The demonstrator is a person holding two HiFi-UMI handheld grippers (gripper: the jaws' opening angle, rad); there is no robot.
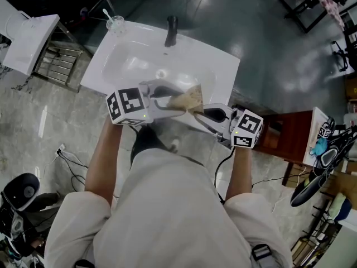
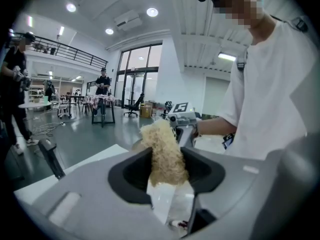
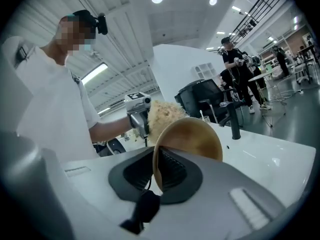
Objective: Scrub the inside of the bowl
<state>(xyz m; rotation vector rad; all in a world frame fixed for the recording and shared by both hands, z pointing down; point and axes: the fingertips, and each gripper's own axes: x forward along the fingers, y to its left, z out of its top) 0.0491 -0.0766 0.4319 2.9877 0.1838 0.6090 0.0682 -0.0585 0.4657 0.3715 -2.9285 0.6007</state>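
Observation:
Over the front of the white sink [image 1: 128, 66] I hold a light wooden bowl [image 1: 193, 95] tipped on its side, its opening toward the left. My right gripper [image 1: 196, 109] is shut on the bowl's rim [image 3: 156, 159]; the bowl's round back [image 3: 192, 136] fills the right gripper view. My left gripper [image 1: 169, 97] is shut on a beige fibrous scrubber [image 2: 162, 154]. The scrubber's top [image 3: 162, 114] shows past the bowl's rim, at the bowl's mouth. The bowl's inside is hidden in every view.
A dark faucet [image 1: 170, 31] stands at the back of the sink, with a clear glass [image 1: 115, 22] at its back left corner. A metal rack [image 1: 56, 60] is on the left, a brown cabinet [image 1: 281, 134] on the right. People stand in the hall behind.

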